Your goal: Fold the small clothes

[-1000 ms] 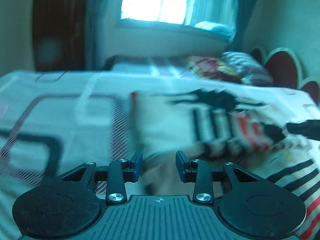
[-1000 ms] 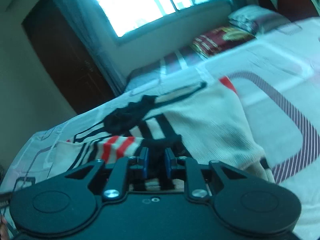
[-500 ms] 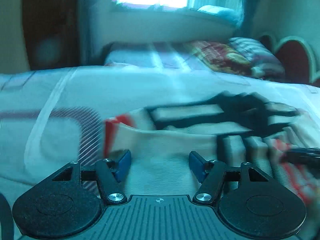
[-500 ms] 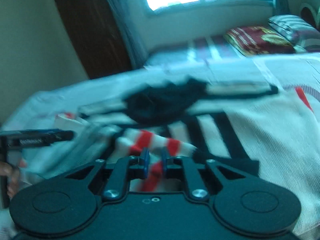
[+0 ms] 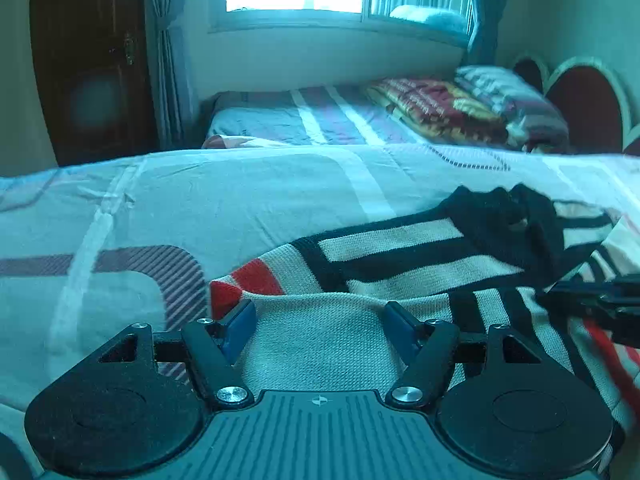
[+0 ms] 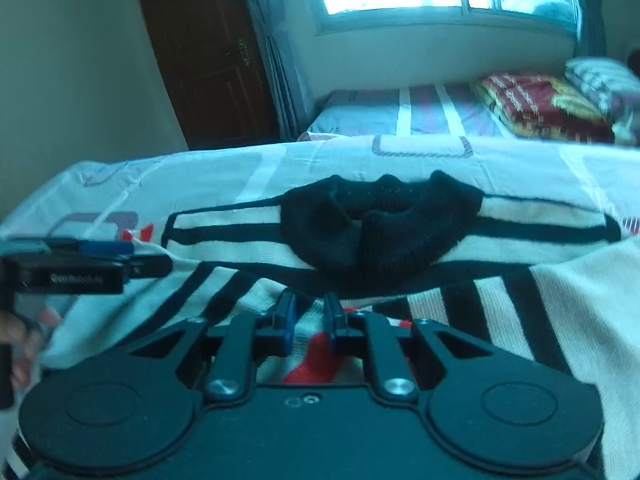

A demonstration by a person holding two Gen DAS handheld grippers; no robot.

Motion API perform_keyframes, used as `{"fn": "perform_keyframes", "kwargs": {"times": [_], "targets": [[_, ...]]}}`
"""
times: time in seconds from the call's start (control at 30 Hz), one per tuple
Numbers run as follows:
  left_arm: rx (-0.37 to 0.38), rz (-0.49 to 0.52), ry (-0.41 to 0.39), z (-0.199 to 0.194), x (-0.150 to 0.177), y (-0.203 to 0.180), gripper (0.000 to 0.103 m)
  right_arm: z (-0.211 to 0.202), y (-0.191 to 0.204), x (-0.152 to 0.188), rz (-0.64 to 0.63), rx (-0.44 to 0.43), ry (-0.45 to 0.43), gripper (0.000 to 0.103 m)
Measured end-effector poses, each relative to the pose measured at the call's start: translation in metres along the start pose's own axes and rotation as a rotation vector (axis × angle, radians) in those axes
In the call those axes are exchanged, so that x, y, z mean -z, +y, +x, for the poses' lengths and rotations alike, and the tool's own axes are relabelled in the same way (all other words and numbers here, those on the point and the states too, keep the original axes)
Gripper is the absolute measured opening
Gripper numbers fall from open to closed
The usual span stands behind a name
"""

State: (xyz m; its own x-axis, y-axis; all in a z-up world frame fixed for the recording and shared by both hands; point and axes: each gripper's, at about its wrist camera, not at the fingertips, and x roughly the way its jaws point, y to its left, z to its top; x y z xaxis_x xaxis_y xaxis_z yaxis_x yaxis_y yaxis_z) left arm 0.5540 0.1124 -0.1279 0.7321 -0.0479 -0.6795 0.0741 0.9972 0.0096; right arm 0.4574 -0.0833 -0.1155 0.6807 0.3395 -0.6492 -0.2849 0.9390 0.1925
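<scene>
Bare bedsheet point(image 5: 200, 200) lies open across the frame's left and middle; the striped sweater point(image 5: 400, 248) fills the lower right.

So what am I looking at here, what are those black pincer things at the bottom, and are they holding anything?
They are hand-held grippers, one in each of a person's hands, each with a camera looking along its fingers. One picture is from the left gripper, the other from the right gripper. A striped knitted sweater with a black collar lies on a patterned bedsheet. The left jaws have just been opening and stand apart over the cloth, not pinching it. The right jaws are nearly closed, pinching a fold of the sweater.
</scene>
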Motion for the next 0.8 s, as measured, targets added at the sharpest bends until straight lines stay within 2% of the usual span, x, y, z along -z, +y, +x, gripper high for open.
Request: {"fn": "perform_keyframes", "kwargs": {"times": [0.03, 0.07, 0.1, 0.2, 0.27, 0.3, 0.33, 0.4, 0.47, 0.5, 0.57, 0.63, 0.67, 0.73, 0.77, 0.8], "targets": [[-0.011, 0.015, -0.023, -0.012, -0.001, -0.005, 0.07, -0.008, 0.0, -0.002, 0.001, 0.006, -0.004, 0.017], [0.013, 0.018, -0.069, -0.027, 0.002, -0.011, 0.07, -0.019, -0.001, -0.002, 0.01, 0.004, -0.032, 0.021], [0.044, 0.014, -0.081, -0.037, 0.005, -0.021, 0.07, -0.027, -0.001, -0.001, 0.015, 0.004, -0.049, 0.02], [0.075, 0.069, -0.078, -0.046, 0.016, -0.062, 0.071, -0.026, 0.006, 0.005, 0.006, -0.041, -0.027, 0.016], [0.065, 0.066, 0.003, -0.031, 0.028, -0.081, 0.071, -0.012, 0.014, 0.016, -0.058, 0.008, 0.024, 0.013], [0.043, 0.071, -0.026, -0.028, 0.037, -0.084, 0.077, -0.012, 0.018, 0.023, -0.103, 0.022, -0.016, 0.013], [0.035, 0.063, -0.051, -0.029, 0.044, -0.082, 0.078, -0.012, 0.02, 0.027, -0.134, 0.032, -0.034, 0.012], [0.05, 0.022, -0.052, -0.039, 0.045, -0.071, 0.078, -0.018, 0.021, 0.025, -0.142, 0.04, -0.021, 0.012], [-0.013, 0.068, -0.077, -0.056, 0.055, -0.063, 0.078, -0.037, 0.009, 0.023, -0.11, 0.058, -0.039, 0.013], [-0.022, 0.083, -0.065, -0.06, 0.064, -0.055, 0.078, -0.046, 0.001, 0.027, -0.112, 0.081, -0.046, 0.013], [-0.039, 0.066, -0.073, -0.068, 0.08, -0.036, 0.078, -0.055, -0.024, 0.04, -0.127, 0.188, -0.015, 0.013], [-0.066, 0.056, -0.066, -0.072, 0.084, -0.023, 0.084, -0.069, -0.055, 0.049, -0.029, 0.171, -0.047, 0.01], [-0.066, 0.019, -0.053, -0.071, 0.085, -0.018, 0.086, -0.072, -0.063, 0.049, 0.001, 0.155, -0.051, 0.01], [-0.071, -0.032, -0.044, -0.074, 0.08, -0.014, 0.084, -0.076, -0.061, 0.045, 0.016, 0.159, -0.045, 0.01], [-0.075, -0.03, -0.075, -0.084, 0.077, -0.019, 0.081, -0.082, -0.055, 0.043, 0.01, 0.165, -0.062, 0.02], [-0.055, -0.029, -0.102, -0.093, 0.075, -0.026, 0.081, -0.093, -0.049, 0.043, -0.004, 0.156, -0.097, 0.021]]}}
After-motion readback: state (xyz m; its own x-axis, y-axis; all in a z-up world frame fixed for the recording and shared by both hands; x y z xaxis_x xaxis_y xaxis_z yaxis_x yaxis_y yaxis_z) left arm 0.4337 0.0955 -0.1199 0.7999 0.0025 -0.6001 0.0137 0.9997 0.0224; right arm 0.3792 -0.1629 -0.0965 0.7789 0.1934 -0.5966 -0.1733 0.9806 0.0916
